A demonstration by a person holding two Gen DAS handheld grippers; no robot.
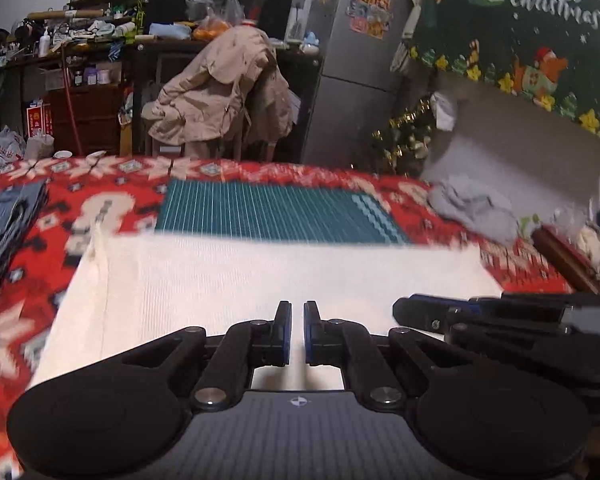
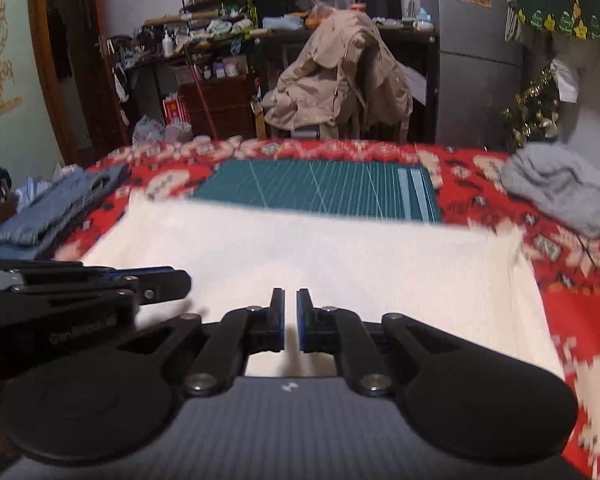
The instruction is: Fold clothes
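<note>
A white cloth (image 1: 260, 272) (image 2: 320, 256) lies spread across the red patterned table cover (image 1: 72, 200) (image 2: 580, 300). Its left edge hangs as a lifted fold. My left gripper (image 1: 297, 306) sits at the cloth's near side. Its jaws stand a narrow slit apart, and white fabric fills the slit. My right gripper (image 2: 290, 294) looks the same, close beside it on the right. Each gripper shows in the other's view: the right gripper (image 1: 398, 308), the left gripper (image 2: 186, 280). The cloth's near edge is hidden under both tools.
A green cutting mat (image 1: 276, 212) (image 2: 320, 188) lies beyond the cloth. Folded denim (image 1: 8, 216) (image 2: 52, 208) rests at the table's left. A crumpled grey garment (image 1: 472, 208) (image 2: 560, 188) sits at the right. Past the table is a chair draped with a beige coat (image 1: 220, 92).
</note>
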